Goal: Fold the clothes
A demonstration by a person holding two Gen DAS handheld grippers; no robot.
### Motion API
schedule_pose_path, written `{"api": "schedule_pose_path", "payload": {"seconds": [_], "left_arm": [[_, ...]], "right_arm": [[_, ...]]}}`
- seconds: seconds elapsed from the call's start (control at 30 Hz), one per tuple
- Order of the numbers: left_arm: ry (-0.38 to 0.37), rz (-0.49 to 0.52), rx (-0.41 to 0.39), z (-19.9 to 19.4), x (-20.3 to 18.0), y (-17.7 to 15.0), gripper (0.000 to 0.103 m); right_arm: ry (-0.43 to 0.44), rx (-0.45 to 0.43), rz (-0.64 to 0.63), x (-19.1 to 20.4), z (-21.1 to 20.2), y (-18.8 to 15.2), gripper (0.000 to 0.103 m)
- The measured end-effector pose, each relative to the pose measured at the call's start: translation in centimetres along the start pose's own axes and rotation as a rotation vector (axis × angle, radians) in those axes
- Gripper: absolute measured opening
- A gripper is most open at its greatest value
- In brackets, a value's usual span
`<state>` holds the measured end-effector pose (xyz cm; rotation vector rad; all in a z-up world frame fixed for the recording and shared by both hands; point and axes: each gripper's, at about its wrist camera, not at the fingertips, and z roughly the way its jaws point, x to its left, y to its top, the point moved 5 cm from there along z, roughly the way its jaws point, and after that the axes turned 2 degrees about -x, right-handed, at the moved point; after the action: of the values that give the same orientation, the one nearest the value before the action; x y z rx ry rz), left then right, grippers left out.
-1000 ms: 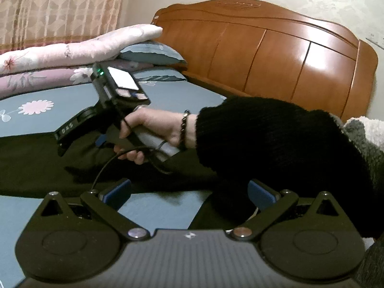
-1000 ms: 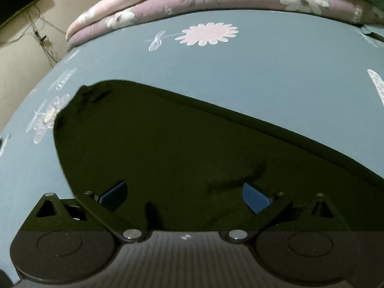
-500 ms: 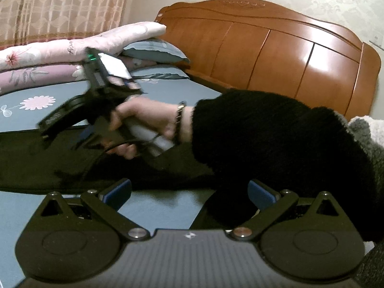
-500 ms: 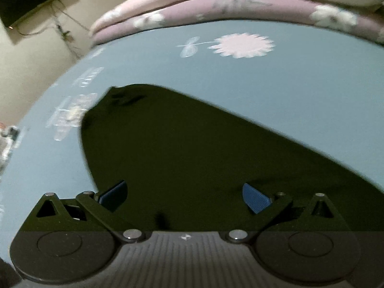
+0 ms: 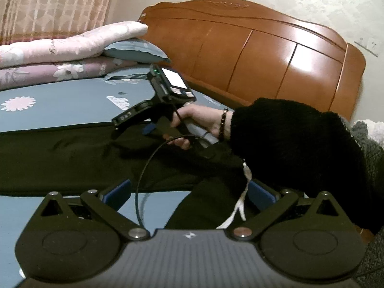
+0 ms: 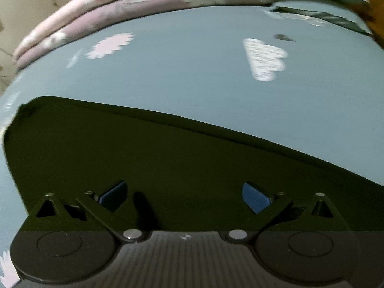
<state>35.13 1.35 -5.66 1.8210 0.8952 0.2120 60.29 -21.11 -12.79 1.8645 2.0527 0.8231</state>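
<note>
A dark garment (image 5: 72,158) lies spread in a long band across the blue bedsheet (image 5: 72,105); in the right wrist view the garment (image 6: 168,168) fills the lower half. My left gripper (image 5: 189,192) is open at the garment's near edge, with a white drawstring (image 5: 244,192) hanging beside its right finger. A hand (image 5: 199,122) in a black sleeve holds my right gripper (image 5: 134,126) low over the garment. The right gripper (image 6: 184,195) is open, its blue pads wide apart with nothing between them.
A wooden headboard (image 5: 264,62) stands behind the bed. Folded pink and mauve quilts (image 5: 60,55) and a blue pillow (image 5: 134,52) are stacked at the far left. A black cable (image 5: 144,168) loops from the right gripper's handle. Grey fleece (image 5: 369,144) sits at the right edge.
The right gripper swung left over the garment, then back right toward the headboard. The white drawstring has come into view by the left gripper. Both stayed open.
</note>
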Motion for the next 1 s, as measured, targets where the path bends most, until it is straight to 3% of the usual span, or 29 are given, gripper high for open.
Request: {"api": "schedule_pose_path", "payload": {"seconds": [0.3, 0.63, 0.9, 1.0], "left_arm": [[-0.066, 0.055, 0.021, 0.7, -3.4, -0.7, 0.102], [-0.106, 0.079, 0.04, 1.7, -4.6, -0.6, 0.102], [-0.091, 0.054, 0.062, 2.6, -3.6, -0.8, 0.102], [-0.081, 0.038, 0.071, 3.0, -3.2, -1.0, 0.102]], "right_arm": [[-0.02, -0.023, -0.183, 0.8, -4.8, -4.2, 0.103], [-0.137, 0.037, -0.083, -4.6, -4.5, -7.5, 0.103], [-0.098, -0.003, -0.14, -5.9, -4.1, -8.7, 0.103], [-0.1, 0.018, -0.093, -7.0, -4.3, -8.4, 0.103]]}}
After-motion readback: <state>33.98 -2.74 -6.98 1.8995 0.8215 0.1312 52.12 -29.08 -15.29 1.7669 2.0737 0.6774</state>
